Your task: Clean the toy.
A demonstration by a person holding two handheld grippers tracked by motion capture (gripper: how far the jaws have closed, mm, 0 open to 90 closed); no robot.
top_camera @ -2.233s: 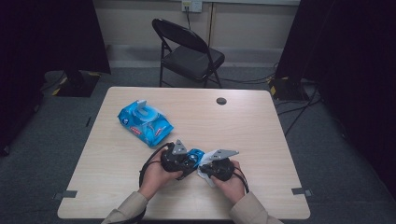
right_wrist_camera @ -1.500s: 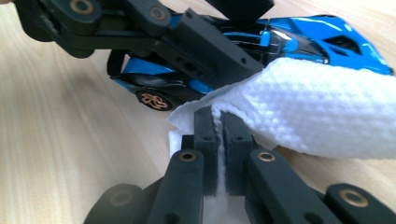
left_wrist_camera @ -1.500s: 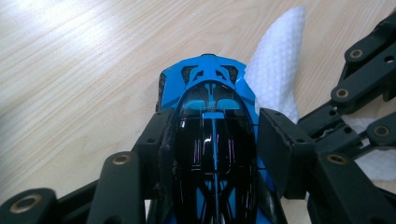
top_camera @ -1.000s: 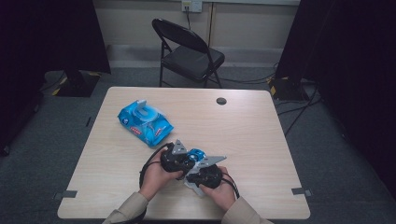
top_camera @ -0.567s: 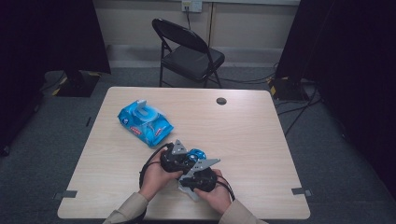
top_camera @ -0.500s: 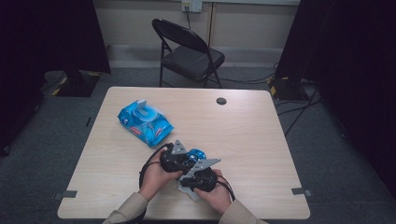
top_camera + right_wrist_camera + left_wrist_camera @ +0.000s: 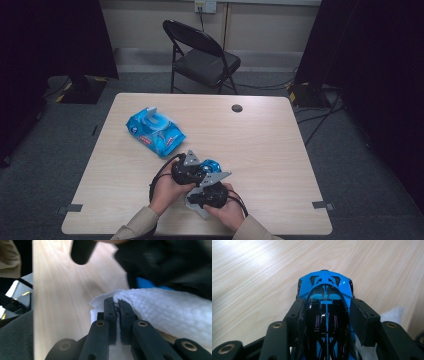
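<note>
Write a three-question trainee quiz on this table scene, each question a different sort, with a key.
1. True or false: the left gripper is clamped on the blue toy car.
2. Multiple choice: what does the right gripper pinch? A. a sponge B. a white wipe C. a cable
3. Fill in: the blue wipes pack lies on the table toward its far ____ side in the high view.

Key: 1 true, its pads press the car's sides. 2 B, the jaws are shut on a fold of it. 3 left.
</note>
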